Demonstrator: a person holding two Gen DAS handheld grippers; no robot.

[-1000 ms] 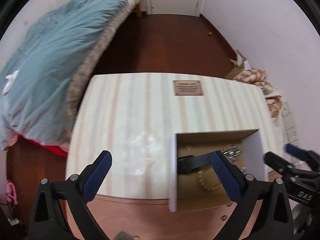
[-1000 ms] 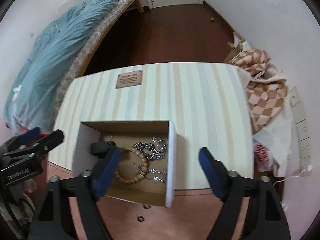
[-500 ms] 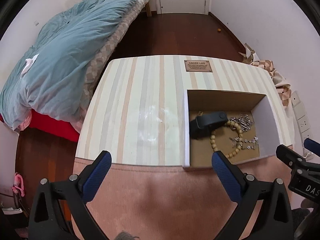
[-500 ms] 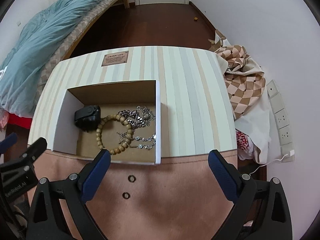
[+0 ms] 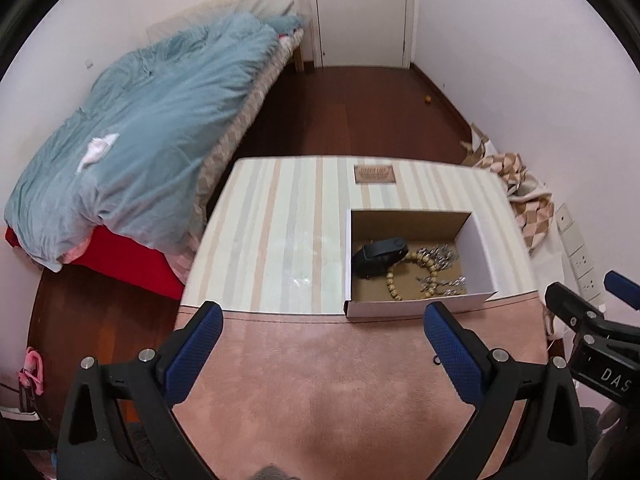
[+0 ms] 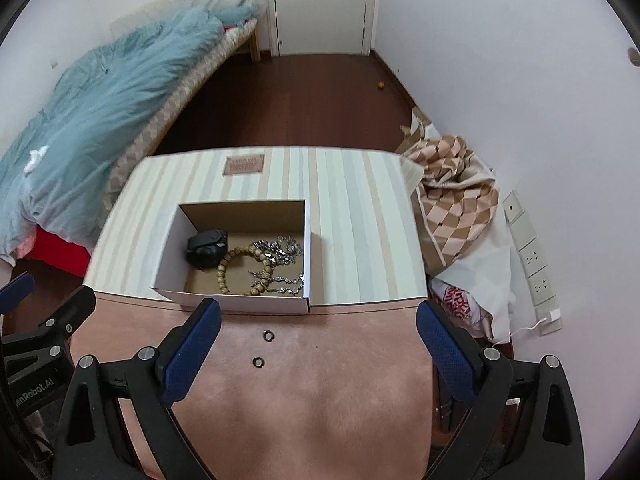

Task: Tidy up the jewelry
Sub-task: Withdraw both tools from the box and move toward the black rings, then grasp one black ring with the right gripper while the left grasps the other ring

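Note:
A white cardboard box [image 5: 476,240] [image 6: 168,252] stands on the striped table. Inside lie a black wristband [image 5: 380,256] [image 6: 206,248], a wooden bead bracelet [image 5: 394,280] [image 6: 228,268] and silver chains [image 5: 438,256] [image 6: 280,250]. Two small dark rings [image 6: 267,335] [image 6: 259,362] lie on the pink cloth in front of the box. My left gripper [image 5: 320,344] is open and empty, held back over the pink cloth. My right gripper [image 6: 318,340] is open and empty, above the rings.
The striped table [image 5: 280,216] carries a brown label plate [image 5: 375,173]. A bed with a blue duvet [image 5: 140,128] is to the left. A checkered cloth [image 6: 452,192] and wall sockets [image 6: 532,256] are to the right. Dark wood floor runs to a door [image 6: 320,4].
Both grippers have pulled back and up, away from the box. The box now sits farther off, and the pink cloth and the two rings have come into view.

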